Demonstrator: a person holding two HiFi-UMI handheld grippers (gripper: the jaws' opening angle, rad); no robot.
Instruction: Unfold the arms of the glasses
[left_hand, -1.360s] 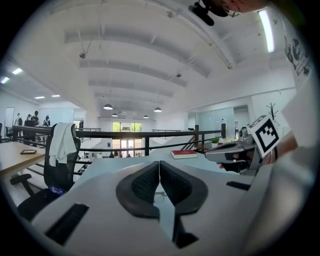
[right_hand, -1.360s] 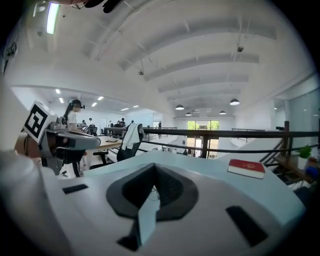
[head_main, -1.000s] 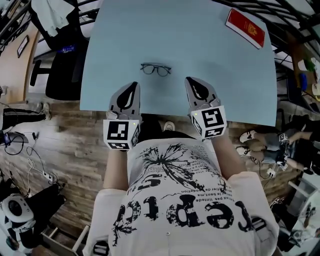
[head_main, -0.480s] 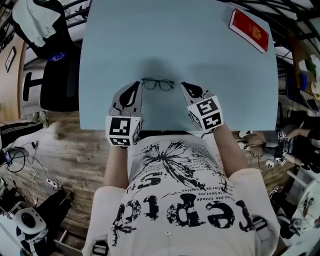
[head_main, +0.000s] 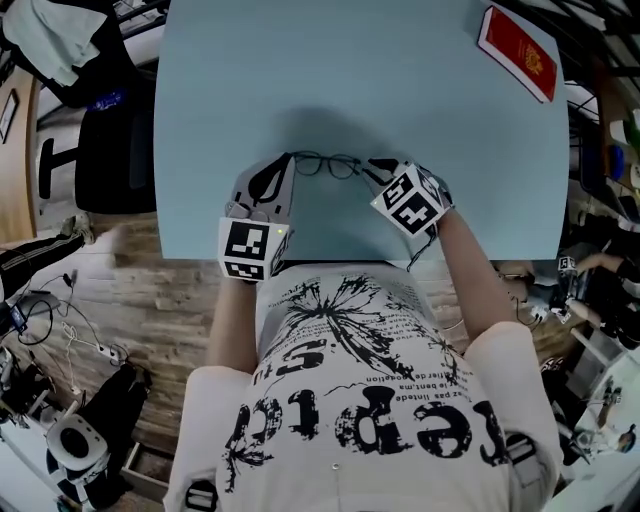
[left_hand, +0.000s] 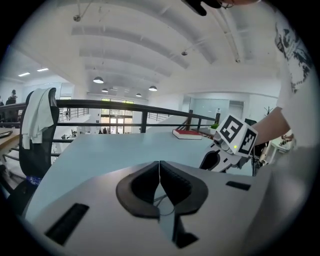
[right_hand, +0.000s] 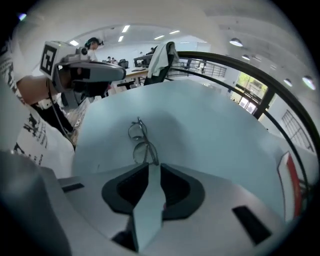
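The thin dark-rimmed glasses (head_main: 327, 165) lie folded on the pale blue table (head_main: 350, 80), near its front edge. My left gripper (head_main: 287, 160) is shut, its tips at the frame's left end. In the left gripper view a bit of the glasses' wire (left_hand: 163, 202) shows below the shut left gripper (left_hand: 159, 167); I cannot tell if it touches them. My right gripper (head_main: 371, 169) tilts steeply down at the frame's right end. Its jaws are opening. In the right gripper view the glasses (right_hand: 141, 142) end right at the mouth of the right gripper (right_hand: 153, 167), and its pads do not press on them.
A red book (head_main: 520, 50) lies at the table's far right corner. A black chair with a pale cloth (head_main: 60, 50) stands off the table's left side. The person's body is close behind the front edge, over a wooden floor (head_main: 150, 300).
Both grippers moved forward from the table's front edge to the two ends of the glasses. The right one tipped downward and its jaws parted.
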